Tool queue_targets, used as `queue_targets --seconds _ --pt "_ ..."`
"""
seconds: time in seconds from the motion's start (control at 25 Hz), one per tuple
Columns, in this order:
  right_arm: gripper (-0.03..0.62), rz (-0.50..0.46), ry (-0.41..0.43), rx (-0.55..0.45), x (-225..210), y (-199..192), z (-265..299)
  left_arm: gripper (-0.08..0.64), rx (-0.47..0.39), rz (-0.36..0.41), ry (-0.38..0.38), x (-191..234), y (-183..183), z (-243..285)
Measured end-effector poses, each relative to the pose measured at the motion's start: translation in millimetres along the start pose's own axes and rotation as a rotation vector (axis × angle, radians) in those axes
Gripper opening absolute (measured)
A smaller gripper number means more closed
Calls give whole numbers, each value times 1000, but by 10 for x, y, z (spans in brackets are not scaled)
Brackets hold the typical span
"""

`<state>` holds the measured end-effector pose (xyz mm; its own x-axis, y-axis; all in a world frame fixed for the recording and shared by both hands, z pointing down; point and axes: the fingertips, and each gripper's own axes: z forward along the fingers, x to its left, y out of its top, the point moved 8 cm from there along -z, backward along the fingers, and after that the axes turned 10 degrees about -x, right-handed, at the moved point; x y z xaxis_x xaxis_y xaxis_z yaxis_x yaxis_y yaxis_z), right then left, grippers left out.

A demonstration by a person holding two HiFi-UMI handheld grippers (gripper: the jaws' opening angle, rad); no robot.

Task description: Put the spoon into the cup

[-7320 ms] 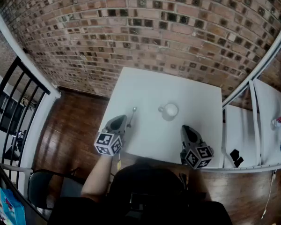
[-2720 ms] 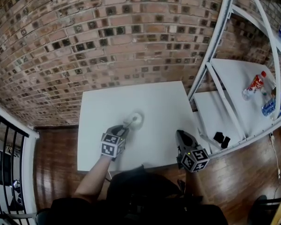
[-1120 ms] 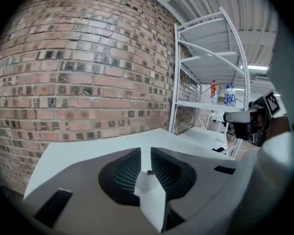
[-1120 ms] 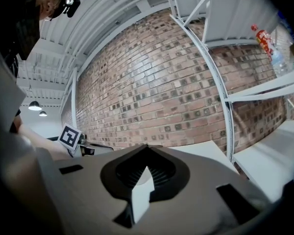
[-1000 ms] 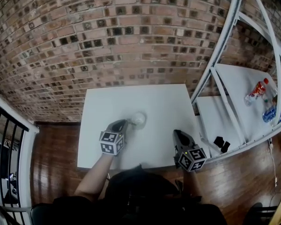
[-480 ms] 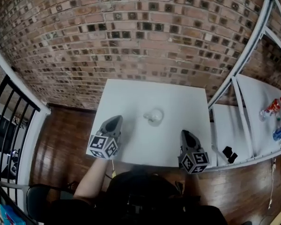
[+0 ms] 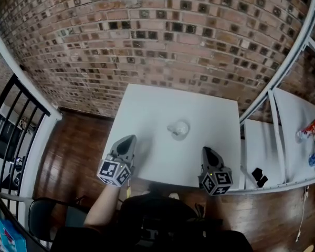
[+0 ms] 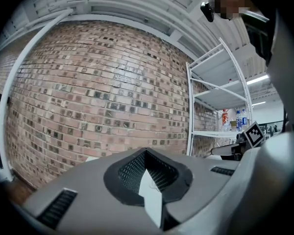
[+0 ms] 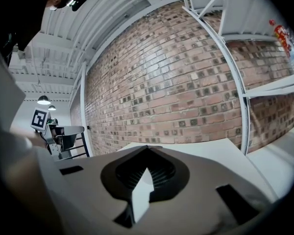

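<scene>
Left claw point(image 7: 128, 142) now back near table point(image 7: 205, 106) edge, well apart from cup point(image 7: 179, 128)

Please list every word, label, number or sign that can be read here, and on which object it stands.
No text can be read.
Square black-and-white markers on the cubes of the left claw and the right claw: patterns only, no letters.
Red-labelled plastic bottle on the white metal shelf: print too small to read.

Matt table point(image 7: 205, 114), rough brick wall point(image 7: 147, 35), perhaps glazed cup point(image 7: 179, 128)
</scene>
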<state>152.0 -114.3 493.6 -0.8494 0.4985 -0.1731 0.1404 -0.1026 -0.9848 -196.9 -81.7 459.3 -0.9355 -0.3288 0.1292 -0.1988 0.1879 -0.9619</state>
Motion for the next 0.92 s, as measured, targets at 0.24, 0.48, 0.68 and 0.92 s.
queue_targets --seconds 0.24,0.48,0.68,0.92 --pt "2 5 -4 5 -12 2 -41 0 5 14 -14 -41 -12 -16" --pt "2 6 -15 -3 -31 -10 -27 0 8 0 -12 13 -76 10" --pt "2 4 -22 5 -9 -41 -111 0 6 -7 -19 -36 -87 -42" --pt "2 -7 -25 5 28 -12 -177 0 -26 -32 5 -31 -71 -90"
